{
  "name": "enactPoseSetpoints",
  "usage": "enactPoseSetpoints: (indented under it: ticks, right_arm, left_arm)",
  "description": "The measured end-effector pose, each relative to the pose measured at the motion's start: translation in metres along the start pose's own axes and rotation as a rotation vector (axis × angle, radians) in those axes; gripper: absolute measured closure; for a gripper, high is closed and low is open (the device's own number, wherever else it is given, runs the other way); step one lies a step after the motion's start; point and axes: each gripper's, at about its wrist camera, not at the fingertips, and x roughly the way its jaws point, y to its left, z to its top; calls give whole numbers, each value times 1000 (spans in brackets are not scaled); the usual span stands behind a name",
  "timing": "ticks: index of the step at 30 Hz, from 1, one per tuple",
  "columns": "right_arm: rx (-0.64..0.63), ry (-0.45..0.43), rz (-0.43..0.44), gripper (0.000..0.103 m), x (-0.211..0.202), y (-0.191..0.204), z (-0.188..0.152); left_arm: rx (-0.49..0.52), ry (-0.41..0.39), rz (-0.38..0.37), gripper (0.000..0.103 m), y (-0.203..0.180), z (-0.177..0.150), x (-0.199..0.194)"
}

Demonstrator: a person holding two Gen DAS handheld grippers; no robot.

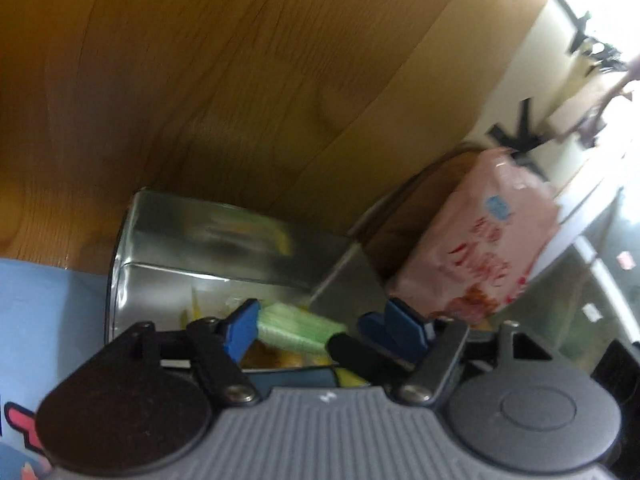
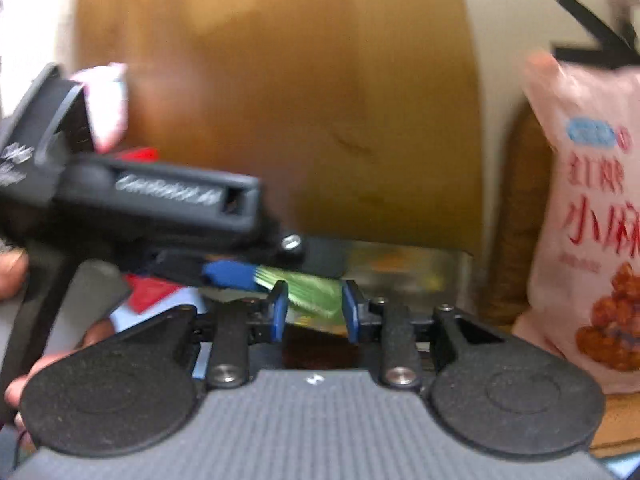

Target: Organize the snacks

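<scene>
Green packet (image 1: 298, 326): a pale green ribbed snack packet, lower middle of the left wrist view, lying slantwise over the open tin; in the right wrist view it shows at lower centre (image 2: 310, 290), blurred.
Left tongs (image 1: 320, 326): blue pads spread wide, released; the packet's left end touches the left pad (image 1: 240, 330), the right pad stands clear of it. In the right wrist view the same tool comes in from the left edge as a dark body, its blue tip (image 2: 228, 274) at the packet's left end.
Right tongs (image 2: 315, 310): the two blue pads stand on either side of the packet's near end; blur hides whether they press it, so I cannot tell if they clench it or only bracket it. A dark finger of this tool (image 1: 360, 354) enters the left wrist view from lower right, its tip at the packet's right end.
Tin (image 1: 192, 240): a shiny metal box, centre left of the left wrist view, open at the top, with yellow and orange wrapped snacks (image 1: 276, 356) inside, under the packet.
Pink bag (image 1: 476, 248): a large pink snack bag with red lettering and a picture of fried pieces, right of the tin, standing tilted; right edge of the right wrist view (image 2: 592, 216).
Surface (image 1: 208, 80): wood grain, filling the upper half of both views.
Blue box (image 1: 44, 320): light blue, printed, lower left edge of the left wrist view, just beside the tin.
Hand (image 2: 16, 268): fingers at the left edge of the right wrist view, holding the left tool's handle.
</scene>
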Motion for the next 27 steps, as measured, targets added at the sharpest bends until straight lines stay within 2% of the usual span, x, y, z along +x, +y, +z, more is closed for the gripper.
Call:
enactPoseSetpoints:
  ticks: [1,2,3,7,9,11,15,17,20,22,24,27]
  right_arm:
    - [10,6,-19,67,4,-4,-2]
    - [23,14,-44,58,7,-9,-3]
    - [40,12,-62,54,7,-12,-5]
    - [113,-49,-48,54,-23,-21,-11]
    - [139,-65,-6,54,-39,-18,-15]
    - [143,-43,66,53,-43,-11,-18]
    - [163,98,214,53,-25,20,-29]
    - [179,187,296,53,-6,38,-32]
    - [237,314,396,53,15,66,-40]
    - [250,396,444,53,30,87,-44]
    - [206,449,460,53,39,112,-50]
    - [86,456,434,53,36,138,-51]
  left_arm:
    - [6,-11,8,31,2,-2,0]
    - [15,-18,6,31,2,-4,-4]
    - [19,-23,3,31,3,-5,-9]
    - [23,-51,-63,30,18,-12,-58]
    - [25,-72,-32,26,32,-16,-90]
    - [4,-80,43,26,53,-23,-121]
    - [-100,-75,177,26,96,-44,-163]
    - [-157,-53,211,26,114,-59,-174]
    - [-219,-5,230,26,133,-80,-177]
    - [-245,54,252,28,142,-94,-173]
    - [-261,74,233,29,144,-105,-171]
    - [-256,79,184,29,138,-111,-172]
